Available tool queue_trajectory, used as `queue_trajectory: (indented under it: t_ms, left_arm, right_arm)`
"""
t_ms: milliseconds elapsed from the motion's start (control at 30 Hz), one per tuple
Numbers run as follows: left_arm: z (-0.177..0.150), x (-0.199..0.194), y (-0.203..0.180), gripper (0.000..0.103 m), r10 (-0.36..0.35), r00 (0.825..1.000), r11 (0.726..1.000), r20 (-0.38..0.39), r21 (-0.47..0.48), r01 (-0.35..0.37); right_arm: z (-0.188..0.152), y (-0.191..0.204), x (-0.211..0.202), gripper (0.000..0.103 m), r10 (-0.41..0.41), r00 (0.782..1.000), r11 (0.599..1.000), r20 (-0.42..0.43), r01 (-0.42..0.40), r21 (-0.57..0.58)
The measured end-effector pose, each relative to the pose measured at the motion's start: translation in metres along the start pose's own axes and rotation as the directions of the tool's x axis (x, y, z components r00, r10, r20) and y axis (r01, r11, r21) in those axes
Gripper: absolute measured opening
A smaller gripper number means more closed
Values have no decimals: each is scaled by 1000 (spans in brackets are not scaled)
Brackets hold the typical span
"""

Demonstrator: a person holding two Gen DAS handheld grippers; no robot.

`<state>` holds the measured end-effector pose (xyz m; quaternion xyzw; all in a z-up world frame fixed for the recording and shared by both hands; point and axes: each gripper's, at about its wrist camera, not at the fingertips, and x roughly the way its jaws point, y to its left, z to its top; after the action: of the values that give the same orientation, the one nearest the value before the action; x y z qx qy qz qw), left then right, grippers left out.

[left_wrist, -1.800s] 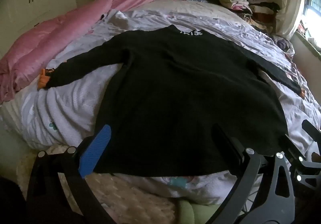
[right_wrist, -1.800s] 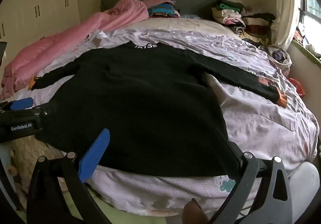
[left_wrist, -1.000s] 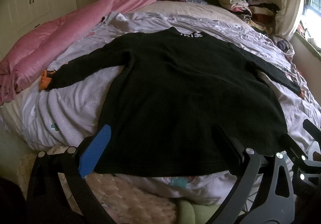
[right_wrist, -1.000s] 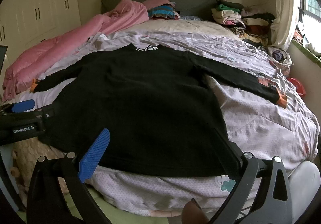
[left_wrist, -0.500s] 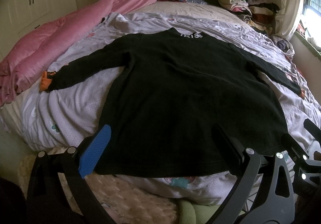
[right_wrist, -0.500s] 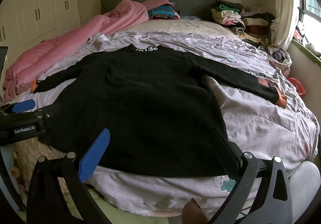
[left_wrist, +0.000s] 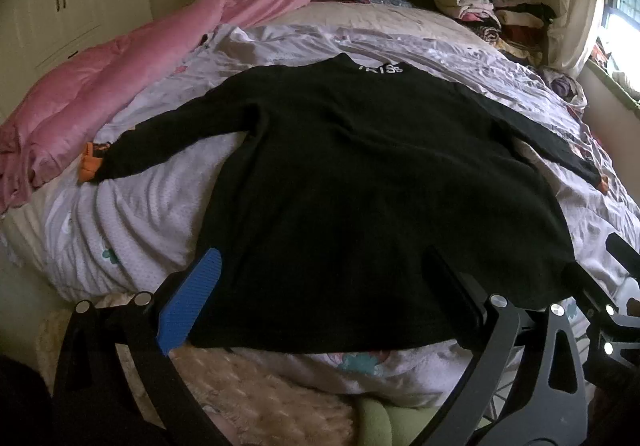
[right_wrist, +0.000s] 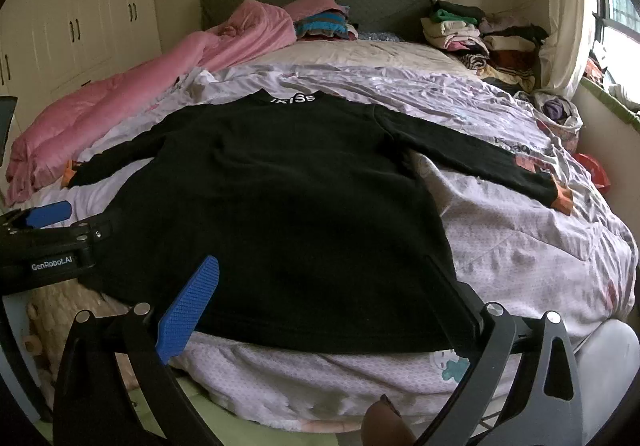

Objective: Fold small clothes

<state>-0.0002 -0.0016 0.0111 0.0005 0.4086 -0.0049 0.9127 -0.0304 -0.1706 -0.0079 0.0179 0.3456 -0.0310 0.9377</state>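
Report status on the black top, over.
Left gripper and right gripper both open, empty, at the hem. Black top lies flat on the bed, sleeves spread, unfolded. Nothing on it.

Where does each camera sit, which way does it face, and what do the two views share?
Left wrist: sits on the left gripper at the foot of the bed, facing the headboard over the black top; its own open fingers show, and the right gripper at the right edge.
Right wrist: sits on the right gripper, further right, facing the same way; its own open fingers show, and the left gripper at the left edge.
Shared: the top, the pink quilt, the clothes pile.
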Motion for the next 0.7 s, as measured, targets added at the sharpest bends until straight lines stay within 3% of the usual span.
queue_trajectory:
  t_ms: [700]
  left_arm:
    - [12,12,5,94,1,1000,1000,-12,3,-1]
  right_arm:
    - [9,11,10,99,21,1000,1000,3,-21,7]
